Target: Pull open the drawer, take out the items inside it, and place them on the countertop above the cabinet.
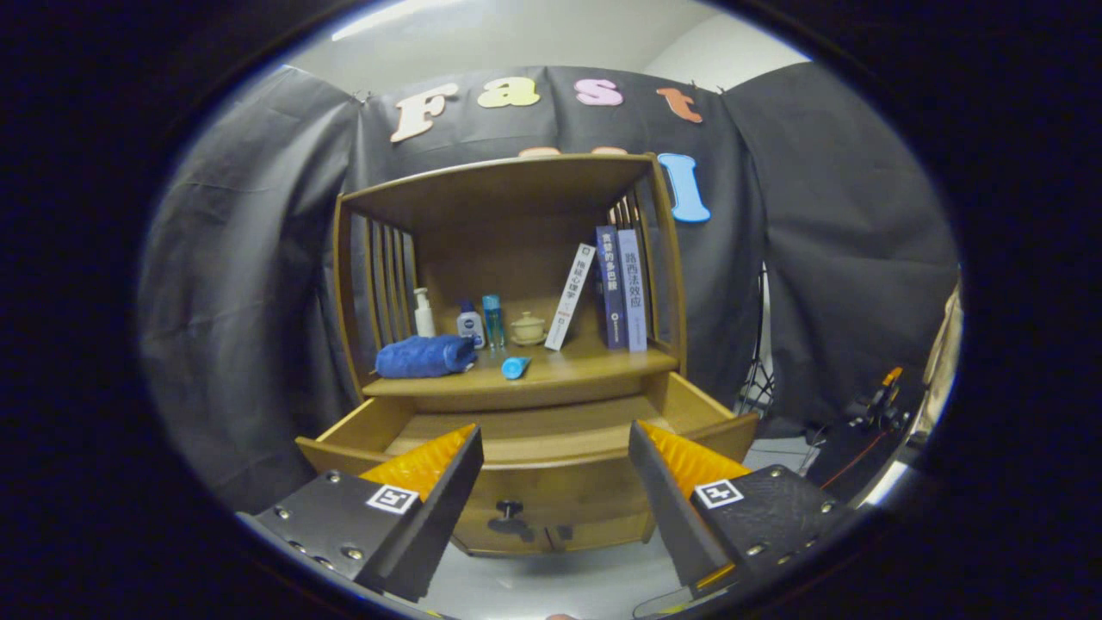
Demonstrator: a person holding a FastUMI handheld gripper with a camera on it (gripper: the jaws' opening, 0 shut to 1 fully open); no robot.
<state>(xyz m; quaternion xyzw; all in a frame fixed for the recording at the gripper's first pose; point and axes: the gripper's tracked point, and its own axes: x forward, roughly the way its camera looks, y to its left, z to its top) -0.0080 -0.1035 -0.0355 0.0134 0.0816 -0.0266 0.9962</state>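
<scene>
A wooden cabinet stands ahead with its drawer (525, 448) pulled out toward me; the part of its inside I can see is bare wood. The dark knob (510, 510) on the drawer front sits between my fingers and a little beyond them. On the countertop (585, 368) above the drawer lie a folded blue towel (424, 356) at the left and a small blue tube (515, 368) near the front edge. My gripper (554, 452) is open, with nothing between its fingers, held in front of the drawer.
At the back of the countertop stand a white pump bottle (423, 313), two small bottles (480, 323), a lidded ceramic cup (528, 328) and three books (613, 288), one leaning. A shelf roof covers the countertop. Tripod legs and cables (869, 405) are at the right.
</scene>
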